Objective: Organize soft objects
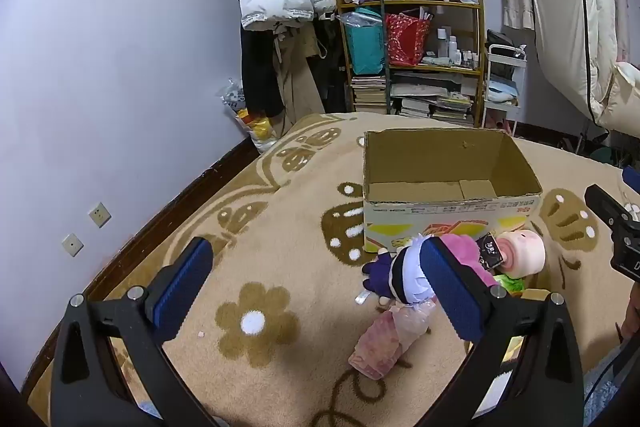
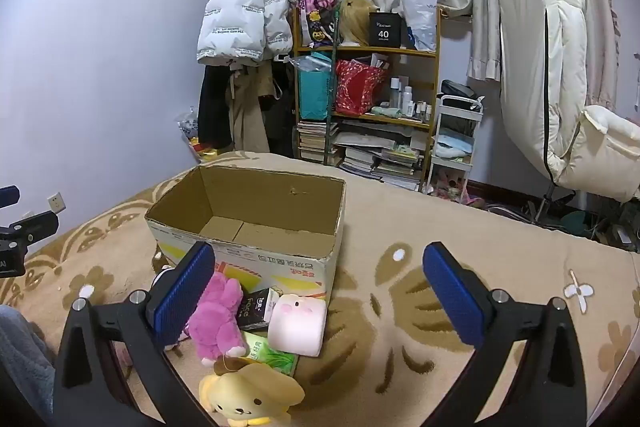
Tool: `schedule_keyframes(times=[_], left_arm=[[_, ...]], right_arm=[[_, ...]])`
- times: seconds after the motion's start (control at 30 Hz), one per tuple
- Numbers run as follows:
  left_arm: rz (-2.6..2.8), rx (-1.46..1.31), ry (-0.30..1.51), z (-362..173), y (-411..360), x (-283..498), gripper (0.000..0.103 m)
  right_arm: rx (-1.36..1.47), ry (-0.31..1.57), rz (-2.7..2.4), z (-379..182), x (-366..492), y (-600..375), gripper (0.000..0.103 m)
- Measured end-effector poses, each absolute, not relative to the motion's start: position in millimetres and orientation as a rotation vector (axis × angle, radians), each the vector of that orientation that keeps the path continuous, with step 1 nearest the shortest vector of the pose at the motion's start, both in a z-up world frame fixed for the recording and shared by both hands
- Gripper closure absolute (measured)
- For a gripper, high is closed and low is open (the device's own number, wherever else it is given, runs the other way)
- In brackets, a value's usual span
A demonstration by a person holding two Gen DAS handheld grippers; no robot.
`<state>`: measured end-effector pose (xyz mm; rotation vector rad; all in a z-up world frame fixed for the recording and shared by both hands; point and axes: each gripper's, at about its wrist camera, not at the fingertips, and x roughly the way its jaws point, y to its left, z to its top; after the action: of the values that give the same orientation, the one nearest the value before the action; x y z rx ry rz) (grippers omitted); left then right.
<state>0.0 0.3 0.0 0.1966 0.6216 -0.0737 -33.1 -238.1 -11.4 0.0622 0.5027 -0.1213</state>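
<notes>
The left gripper (image 1: 316, 285) stands spread as wide as it goes, blue pads apart, with nothing held; only the tan flowered blanket (image 1: 280, 211) shows between its fingers. Just past its right-hand pad lies a small doll in purple, black and white (image 1: 394, 271), its long axis running roughly left to right across the left wrist view, purple end pointing left. Below it a pink wrapped bundle (image 1: 386, 341) lies slanted, its long axis running from lower left up toward the doll.

The right gripper (image 2: 318, 291) is likewise fully spread and empty. Beside its left-hand pad a pink plush toy (image 2: 218, 315) lies on the blanket, long axis near upright in the right wrist view, feet toward the camera. To its right sit a dark packet (image 2: 256, 309), a pale pink squishy block (image 2: 298, 325) with its face turned up, and a green packet (image 2: 272, 357). Nearest the camera rests a yellow plush dog (image 2: 248, 397), face turned toward the lens.

All of these crowd against the near wall of an open cardboard box (image 2: 256, 251), which stands upright on the blanket with its inside bare. Beyond stand a cluttered shelf (image 2: 366, 95) and a hanging white puffer jacket (image 2: 244, 15).
</notes>
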Motion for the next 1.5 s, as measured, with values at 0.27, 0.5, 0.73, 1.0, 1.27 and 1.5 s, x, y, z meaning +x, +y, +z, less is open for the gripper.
schedule_keyframes(times=[0.27,0.5,0.73,1.0,1.27,1.5], left_arm=[[-0.099,0.213,0.622,-0.9,-1.9,3.1,0.001],[-0.075,0.215,0.618,-0.3,-2.2,-2.6,0.001],[-0.075,0.213,0.622,-2.1,-2.4,-0.9,0.001],[-0.072,0.215,0.623,-1.9,-1.7,-1.3,0.001],[-0.071,0.215,0.622,-2.2,-1.4,-1.3,0.001],[-0.071,0.215,0.623,-2.5,-1.6,-1.6,0.001]], right_arm=[[0.058,0.501,-0.121,-12.0,-32.9,-238.2,0.000],[0.055,0.500,-0.126,-11.4,-32.9,-238.0,0.000],[0.055,0.499,-0.127,-11.4,-32.8,-238.5,0.000],[0.054,0.499,-0.127,-11.5,-32.8,-238.3,0.000],[0.056,0.499,-0.126,-12.2,-32.5,-238.3,0.000],[0.055,0.499,-0.127,-12.1,-32.5,-238.0,0.000]])
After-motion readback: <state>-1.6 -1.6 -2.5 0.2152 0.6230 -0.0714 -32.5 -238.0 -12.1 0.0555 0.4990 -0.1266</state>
